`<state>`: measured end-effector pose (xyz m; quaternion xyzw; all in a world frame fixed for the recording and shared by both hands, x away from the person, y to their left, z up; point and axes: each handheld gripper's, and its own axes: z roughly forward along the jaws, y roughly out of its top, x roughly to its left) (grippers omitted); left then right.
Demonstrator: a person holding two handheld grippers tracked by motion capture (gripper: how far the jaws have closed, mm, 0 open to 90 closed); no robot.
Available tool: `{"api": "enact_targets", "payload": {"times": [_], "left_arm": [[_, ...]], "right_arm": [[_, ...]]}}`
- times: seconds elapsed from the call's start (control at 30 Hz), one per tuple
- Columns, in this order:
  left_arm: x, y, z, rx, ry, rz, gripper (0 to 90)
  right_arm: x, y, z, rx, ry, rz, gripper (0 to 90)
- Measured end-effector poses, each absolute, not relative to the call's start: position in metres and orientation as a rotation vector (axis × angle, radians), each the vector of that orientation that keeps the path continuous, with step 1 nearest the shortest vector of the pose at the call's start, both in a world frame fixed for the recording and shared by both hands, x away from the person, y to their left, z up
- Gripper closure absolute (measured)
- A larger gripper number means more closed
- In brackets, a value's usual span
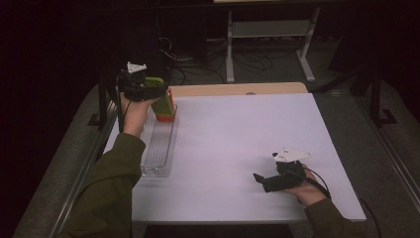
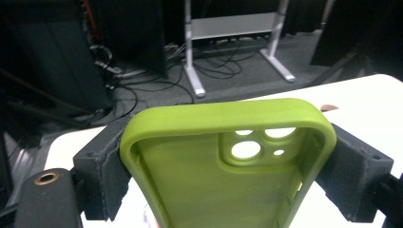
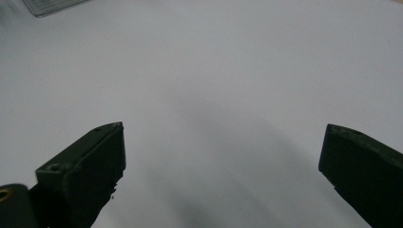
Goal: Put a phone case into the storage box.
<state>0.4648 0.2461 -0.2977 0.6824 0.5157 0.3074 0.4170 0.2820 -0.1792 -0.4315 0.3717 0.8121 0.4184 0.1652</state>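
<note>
A lime-green phone case (image 2: 223,190) with camera cut-outs sits crosswise between my left gripper's jaws, open side toward the camera. My left gripper (image 2: 228,161) is shut on its two long edges. In the high view that gripper (image 1: 157,92) is raised over the far end of a clear plastic tray (image 1: 158,148) at the table's left, with the green case (image 1: 162,103) hanging from it. An orange piece (image 1: 166,117) shows just under the case at the tray's far end; whether they touch I cannot tell. My right gripper (image 1: 260,180) rests low at the front right, open (image 3: 221,156) over bare white table.
The white table top (image 1: 237,144) has a wooden strip (image 1: 237,89) along its far edge. Beyond it stand a white metal frame (image 1: 270,34) and floor cables (image 1: 198,69). A corner of the clear tray (image 3: 52,4) shows far off in the right gripper view.
</note>
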Motion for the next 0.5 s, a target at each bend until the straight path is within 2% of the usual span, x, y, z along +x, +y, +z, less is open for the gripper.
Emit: {"api": "enact_targets", "payload": {"times": [0.5], "left_arm": [[0.478,0.244,-0.329,1.732,1.423,0.791,14.7]], "right_arm": [[0.282,-0.18,-0.431,1.058,2.304,1.191,1.0]]}}
